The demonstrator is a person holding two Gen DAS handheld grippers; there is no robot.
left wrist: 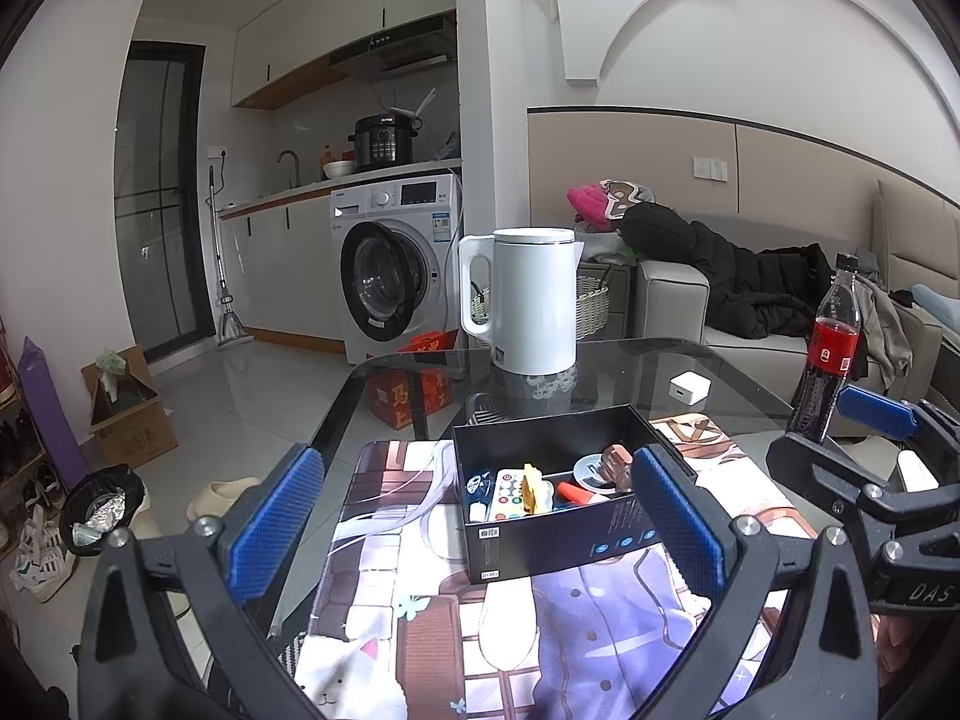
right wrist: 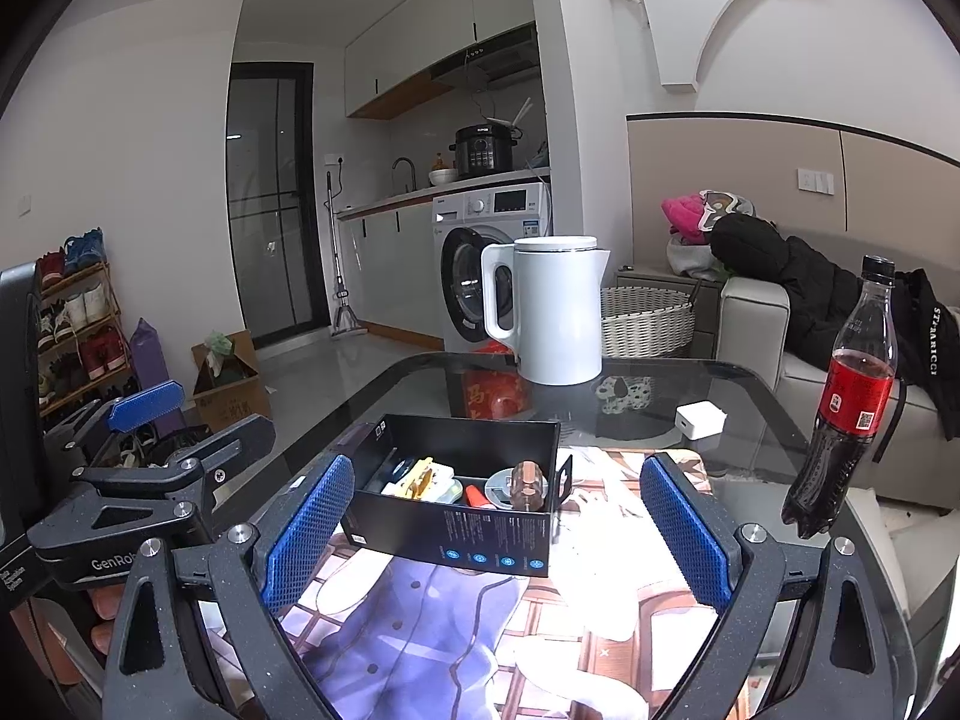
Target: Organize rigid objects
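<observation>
Left wrist view: black box point(left wrist: 558, 516) sits on the printed mat point(left wrist: 420, 588) toward the counter's point(left wrist: 630, 360) near edge, its long axis running roughly left-right and skewed, right end angled toward the far edge. Open top faces up. Inside, a divider splits it: left compartment holds a white remote with coloured buttons point(left wrist: 509, 495) and a yellow piece point(left wrist: 534, 489); right compartment holds an orange-red item point(left wrist: 576, 493), a clear round disc point(left wrist: 591, 468) and a brown ribbed piece point(left wrist: 618, 462).

Left gripper point(left wrist: 474, 534) is level, aimed at the box, blue-padded fingers point(left wrist: 273, 531) spread wide and empty, the right pad overlapping the box's right end in view; contact cannot be told.

Right wrist view: right gripper point(right wrist: 498, 531) level and pointing at the same box point(right wrist: 462, 498), fingers point(right wrist: 684, 531) wide apart, gripping nothing, box between them but apart.

Toward the far edge: white kettle point(right wrist: 558, 312), upright. White charger cube point(right wrist: 699, 420) nearer the right edge. Cola bottle point(right wrist: 852, 402) upright at the right edge.
</observation>
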